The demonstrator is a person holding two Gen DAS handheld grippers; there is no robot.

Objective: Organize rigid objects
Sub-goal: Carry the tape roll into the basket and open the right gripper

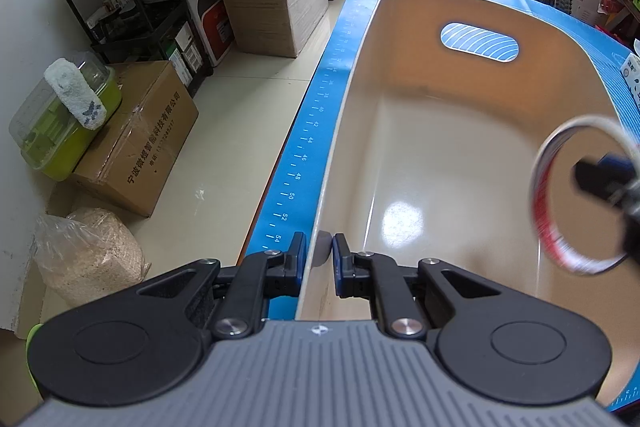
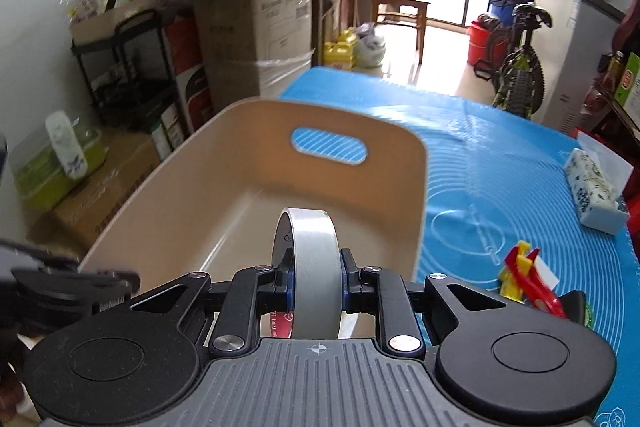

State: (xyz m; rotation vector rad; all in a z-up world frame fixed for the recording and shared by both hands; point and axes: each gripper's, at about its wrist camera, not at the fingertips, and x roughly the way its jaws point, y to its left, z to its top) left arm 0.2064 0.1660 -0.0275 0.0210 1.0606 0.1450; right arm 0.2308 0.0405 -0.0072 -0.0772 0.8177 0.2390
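Your right hand-held gripper (image 2: 318,281) is clamped across the width of a roll of clear tape (image 2: 312,259), standing on edge between the pads, its red-printed core just showing below. Your left hand-held gripper (image 1: 319,251) is closed on the near rim of the beige plastic bin (image 1: 460,163), one finger outside the wall and one inside, pinning it to the counter.

In the left wrist view the tape roll (image 1: 576,195) hangs above the right side of the bin's open interior, blurred, well clear of the glossy floor, which appears empty.

To the right of the bin, on the blue measuring mat (image 2: 500,179), a red and yellow plastic item (image 2: 528,279) lies just beside your right gripper; its exact kind cannot be told from here. Farther out sits a blue-and-white patterned tissue pack (image 2: 596,195). At the bin's far end is an oval handle cut-out (image 2: 330,145), with the mat showing through it. Past the counter stand stacked cardboard boxes (image 2: 256,39) and a bicycle (image 2: 520,67) by the bright doorway.

The step in hand looks like the drop-off: the roll has been picked up and is being carried into the bin. The next move calls for lowering it toward the floor of the bin and opening the pads only once it is low enough not to bounce or roll. Keep your left grip steady so the bin does not shift.
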